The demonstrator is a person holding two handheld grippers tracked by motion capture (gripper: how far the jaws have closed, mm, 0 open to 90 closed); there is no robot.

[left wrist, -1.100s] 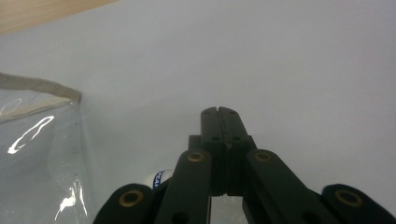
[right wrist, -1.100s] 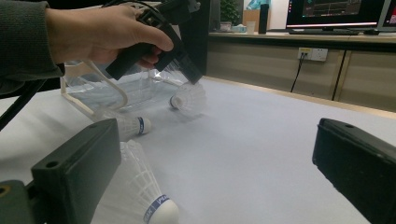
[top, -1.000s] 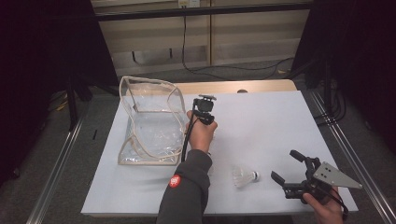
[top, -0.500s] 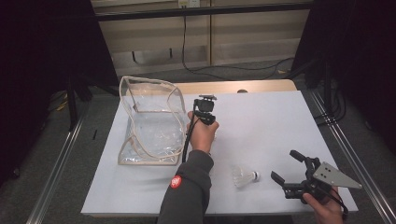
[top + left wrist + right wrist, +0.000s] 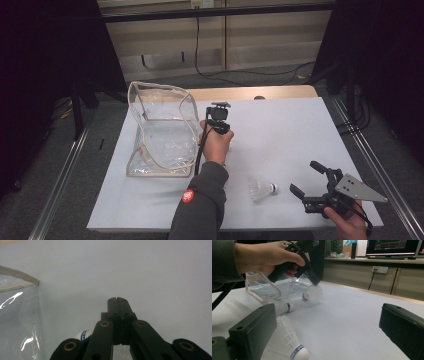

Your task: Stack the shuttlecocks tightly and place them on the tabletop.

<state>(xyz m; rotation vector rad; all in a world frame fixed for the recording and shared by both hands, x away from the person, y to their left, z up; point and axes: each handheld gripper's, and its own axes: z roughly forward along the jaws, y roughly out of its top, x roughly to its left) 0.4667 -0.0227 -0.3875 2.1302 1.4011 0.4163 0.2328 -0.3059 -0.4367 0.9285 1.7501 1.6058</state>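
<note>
The left gripper (image 5: 313, 280), jaws pinched on a shuttlecock's (image 5: 313, 293) feathers, holds it beside the clear bag (image 5: 160, 130), seemingly for bagging, while the right gripper (image 5: 312, 187) gapes by another shuttlecock (image 5: 262, 189).

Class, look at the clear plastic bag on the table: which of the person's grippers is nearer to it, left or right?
Left. The left gripper is just beside the clear plastic bag, at its right edge, jaws shut. The right gripper stands open near the table's front right corner, beyond a shuttlecock.
</note>
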